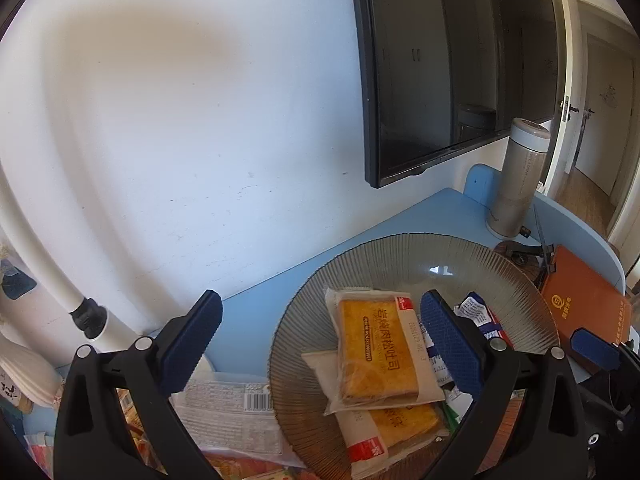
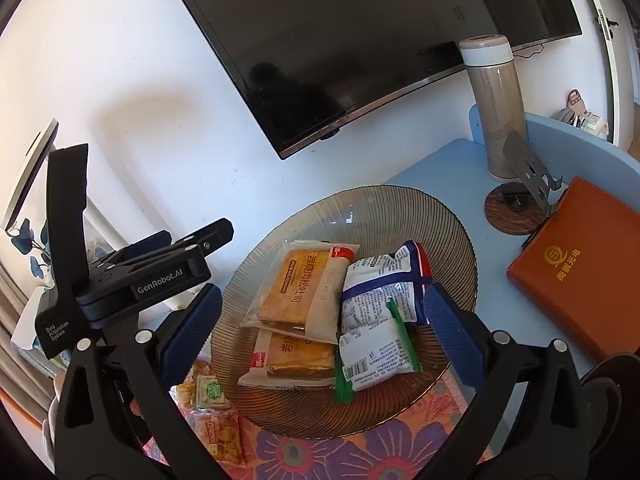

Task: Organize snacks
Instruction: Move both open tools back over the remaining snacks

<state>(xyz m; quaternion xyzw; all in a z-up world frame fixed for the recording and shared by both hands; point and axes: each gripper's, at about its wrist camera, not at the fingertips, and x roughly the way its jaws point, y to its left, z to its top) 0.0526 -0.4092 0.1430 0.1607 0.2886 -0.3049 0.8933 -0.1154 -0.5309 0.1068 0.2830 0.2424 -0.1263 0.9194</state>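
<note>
A ribbed glass plate [image 2: 400, 208] on the blue table holds two toast packets [image 2: 300, 292] [image 2: 296, 356], one stacked on the other. Beside them lie a blue-and-white packet [image 2: 384, 284] and a green-edged white packet [image 2: 376, 356]. My right gripper [image 2: 323, 300] hangs open above the plate, nothing between its pads. My left gripper [image 1: 320, 308] is open too and straddles the upper toast packet [image 1: 376, 352] without touching it. Its left finger hangs outside the plate's rim [image 1: 400, 244]. Small loose snack packets [image 2: 212, 420] lie left of the plate.
A clear bag with a barcode [image 1: 232, 404] lies left of the plate. Behind it stand a grey thermos [image 2: 496, 112] and a metal stand on a wooden coaster [image 2: 516, 208]. An orange notebook [image 2: 580, 264] lies right, a floral cloth [image 2: 380, 452] in front, a dark screen [image 2: 360, 40] on the wall.
</note>
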